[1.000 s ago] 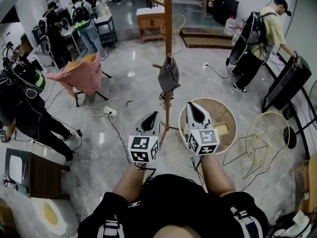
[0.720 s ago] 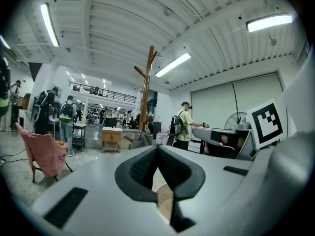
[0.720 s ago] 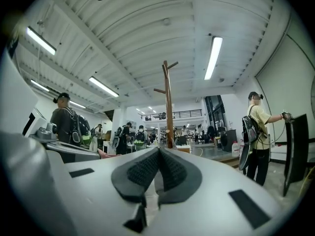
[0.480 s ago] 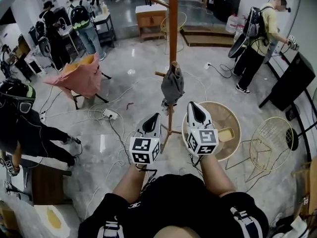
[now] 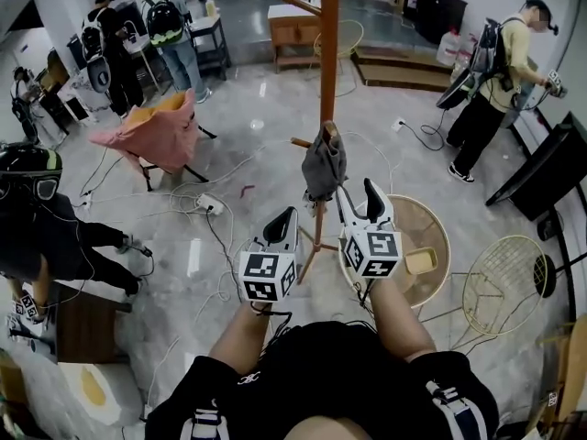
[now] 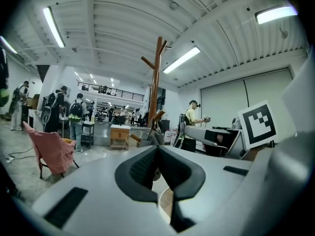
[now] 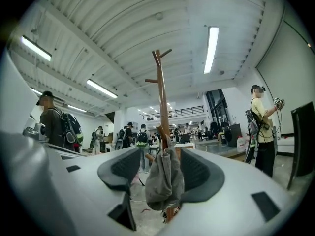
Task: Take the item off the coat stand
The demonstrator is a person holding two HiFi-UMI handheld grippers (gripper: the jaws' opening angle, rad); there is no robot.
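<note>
A tall wooden coat stand (image 5: 328, 53) rises from the marble floor ahead of me. A limp grey cloth item (image 5: 323, 165) hangs from one of its lower pegs. My right gripper (image 5: 355, 192) is raised just under and to the right of the item, and its jaws are opening. In the right gripper view the grey item (image 7: 165, 178) hangs in the gap between the two dark pads, which do not press on it. Lower and to the left, my left gripper (image 5: 285, 215) is shut on nothing. From the left gripper view the stand (image 6: 155, 82) is seen further off.
A round wicker basket (image 5: 431, 246) and a wire chair (image 5: 500, 282) stand to the right of the stand's base. Cables and a power strip (image 5: 209, 204) lie on the floor at the left. A chair with pink cloth over it (image 5: 156, 136) and several people are around.
The right gripper's jaws have gone from shut to apart, and it has risen toward the grey item. The left gripper has hardly moved.
</note>
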